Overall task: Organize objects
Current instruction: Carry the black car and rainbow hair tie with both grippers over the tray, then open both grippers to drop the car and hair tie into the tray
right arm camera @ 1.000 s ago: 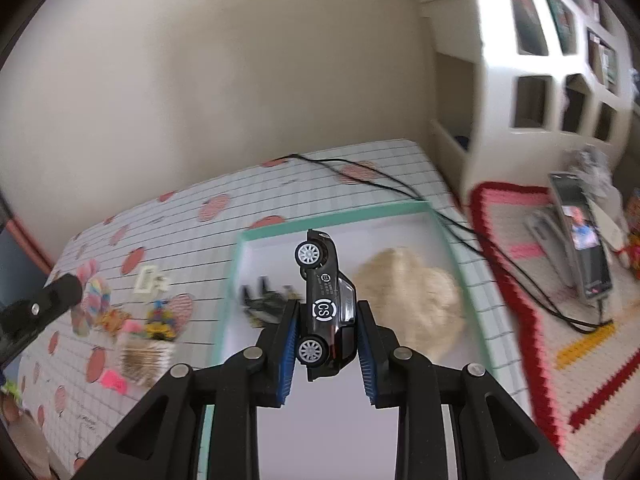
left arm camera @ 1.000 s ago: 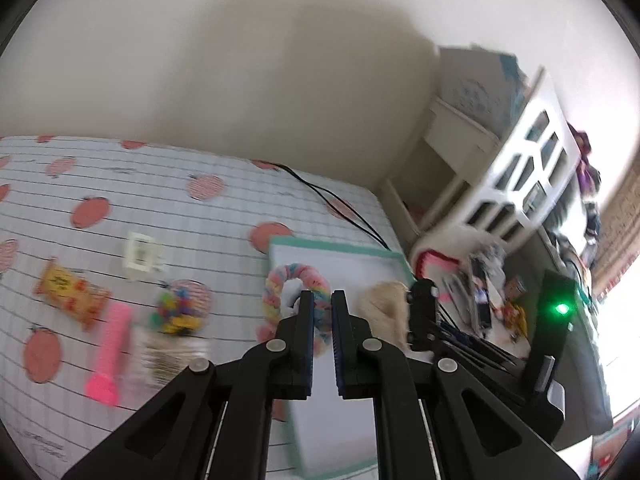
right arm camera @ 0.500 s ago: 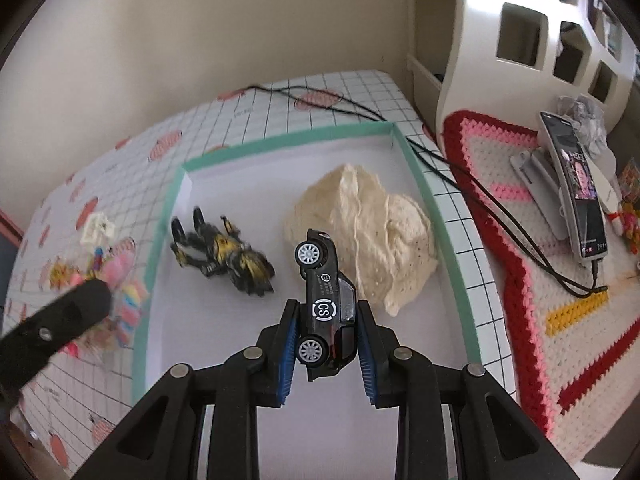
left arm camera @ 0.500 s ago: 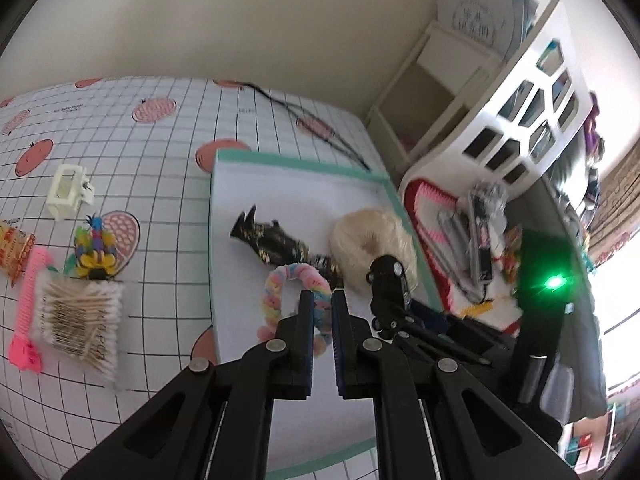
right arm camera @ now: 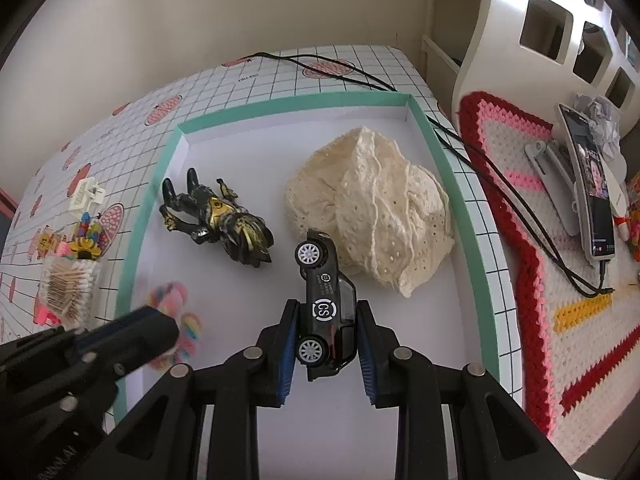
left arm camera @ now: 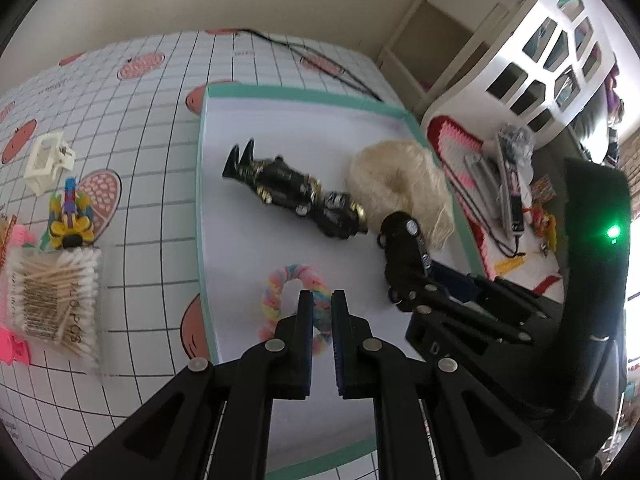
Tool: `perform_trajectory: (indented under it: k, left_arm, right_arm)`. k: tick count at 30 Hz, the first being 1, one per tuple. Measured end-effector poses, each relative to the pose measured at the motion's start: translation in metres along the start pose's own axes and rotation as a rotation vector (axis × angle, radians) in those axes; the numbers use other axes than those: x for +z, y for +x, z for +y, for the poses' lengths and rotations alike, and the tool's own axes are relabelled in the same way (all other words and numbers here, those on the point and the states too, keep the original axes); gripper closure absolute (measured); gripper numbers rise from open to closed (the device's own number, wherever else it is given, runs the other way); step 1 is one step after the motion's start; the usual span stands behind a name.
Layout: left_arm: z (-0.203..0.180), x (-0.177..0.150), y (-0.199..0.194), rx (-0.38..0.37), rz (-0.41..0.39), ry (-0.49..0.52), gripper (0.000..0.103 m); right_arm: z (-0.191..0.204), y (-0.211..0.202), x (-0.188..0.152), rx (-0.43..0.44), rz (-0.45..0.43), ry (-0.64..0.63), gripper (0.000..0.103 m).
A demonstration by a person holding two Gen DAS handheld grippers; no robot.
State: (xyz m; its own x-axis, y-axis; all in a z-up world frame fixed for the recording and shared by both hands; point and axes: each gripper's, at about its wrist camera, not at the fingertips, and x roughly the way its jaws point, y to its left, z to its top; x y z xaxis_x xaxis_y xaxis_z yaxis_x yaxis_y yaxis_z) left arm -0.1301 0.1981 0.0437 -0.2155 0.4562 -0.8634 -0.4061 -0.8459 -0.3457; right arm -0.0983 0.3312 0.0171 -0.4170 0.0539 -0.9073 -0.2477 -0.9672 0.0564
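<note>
Teal-rimmed white tray [right arm camera: 472,216], frame centre, already holds black-gold figure [right arm camera: 218,216], cream lace cloth [right arm camera: 372,208], pastel braided ring [left arm camera: 294,304]. Right gripper [right arm camera: 326,344] fingers clamp black toy car [right arm camera: 326,300] above tray; left gripper [left arm camera: 320,336] near-closed, empty. Left of frame, cotton swabs [left arm camera: 52,296], white clip [left arm camera: 46,160] remain on checked surface [left arm camera: 152,184].

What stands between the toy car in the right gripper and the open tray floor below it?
Nothing visible. The toy car hangs over bare tray floor, between the cream cloth and black-gold figure.
</note>
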Motion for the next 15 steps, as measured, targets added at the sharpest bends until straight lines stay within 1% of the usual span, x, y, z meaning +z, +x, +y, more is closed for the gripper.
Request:
perform_trajectory:
  k: [3,12,14,15]
  left_arm:
    - [0.0027,-0.0016,0.0038,0.009,0.02,0.003,0.095]
    - [0.0107,-0.0008,0.0045,-0.009,0.032,-0.021,0.093]
    - [0.0096,-0.0011,0.0044,-0.013,0.034,-0.015,0.089]
    - [0.0095,-0.0016,0.0039,-0.012,0.035,-0.012,0.082]
  right_arm:
    - [-0.0003,0.0017,-0.0014,-0.004,0.007,-0.005,0.074]
    - [-0.0012,0.0021,-0.001,0.002,0.006,-0.001,0.074]
    - [-0.0016,0.0019,-0.0006,0.004,0.002,-0.002,0.074]
    - [-0.0021,0.0016,-0.0004,0.005,-0.002,-0.001,0.074]
